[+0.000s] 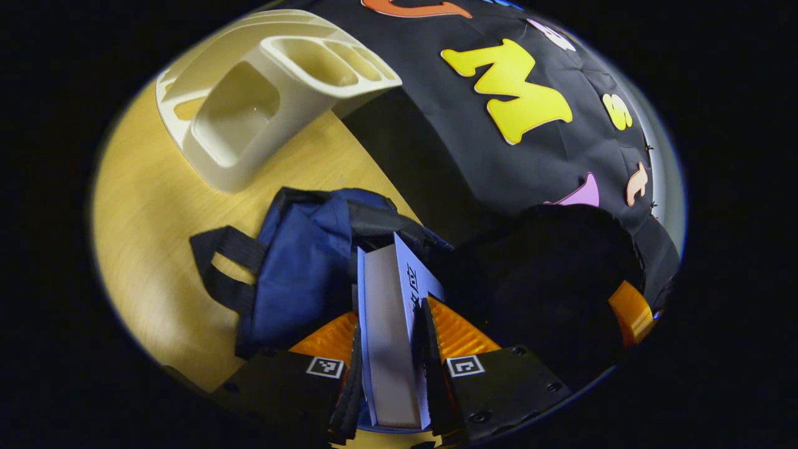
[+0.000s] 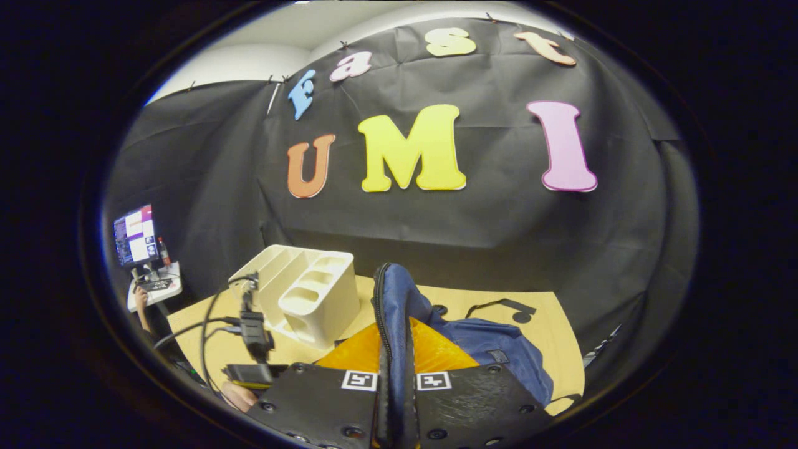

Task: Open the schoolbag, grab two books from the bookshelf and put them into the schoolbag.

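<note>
Book (image 1: 389,349) clamped in left gripper (image 1: 391,368), lower centre, nosing into blue schoolbag (image 1: 305,268) on worktop (image 1: 143,224). Right gripper (image 2: 394,399) pinching bag rim open. Bookshelf (image 1: 249,106) upper left, looks emptied; prob. final book.

Light wooden tabletop (image 1: 143,206) carrying a cream plastic bookshelf (image 1: 249,118); a blue schoolbag (image 1: 305,262) lies just beside the bookshelf.
</note>
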A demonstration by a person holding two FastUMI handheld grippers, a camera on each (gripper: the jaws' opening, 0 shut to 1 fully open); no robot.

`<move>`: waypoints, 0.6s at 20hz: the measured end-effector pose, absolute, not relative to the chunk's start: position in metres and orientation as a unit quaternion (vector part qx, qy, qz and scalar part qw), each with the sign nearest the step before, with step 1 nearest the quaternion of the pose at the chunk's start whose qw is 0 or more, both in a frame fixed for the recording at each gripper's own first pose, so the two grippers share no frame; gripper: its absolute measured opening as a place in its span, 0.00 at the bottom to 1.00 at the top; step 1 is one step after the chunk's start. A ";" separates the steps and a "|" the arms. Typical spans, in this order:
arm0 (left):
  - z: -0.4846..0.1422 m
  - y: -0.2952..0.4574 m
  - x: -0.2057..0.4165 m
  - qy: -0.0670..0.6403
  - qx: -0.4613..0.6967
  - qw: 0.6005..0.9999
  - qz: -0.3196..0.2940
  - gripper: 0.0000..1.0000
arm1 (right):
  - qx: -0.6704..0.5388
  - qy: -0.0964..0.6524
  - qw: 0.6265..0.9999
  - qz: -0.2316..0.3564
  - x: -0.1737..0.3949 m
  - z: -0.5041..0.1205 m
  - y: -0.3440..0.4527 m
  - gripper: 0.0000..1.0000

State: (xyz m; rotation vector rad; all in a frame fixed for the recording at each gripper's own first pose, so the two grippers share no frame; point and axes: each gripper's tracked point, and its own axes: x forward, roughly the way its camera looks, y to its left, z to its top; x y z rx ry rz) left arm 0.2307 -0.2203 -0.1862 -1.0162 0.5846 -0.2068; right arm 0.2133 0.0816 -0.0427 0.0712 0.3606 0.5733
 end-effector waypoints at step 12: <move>-0.180 -0.251 0.271 0.266 -0.431 0.857 -0.098 0.46 | 0.042 0.179 0.939 0.289 0.210 -0.048 0.083 0.08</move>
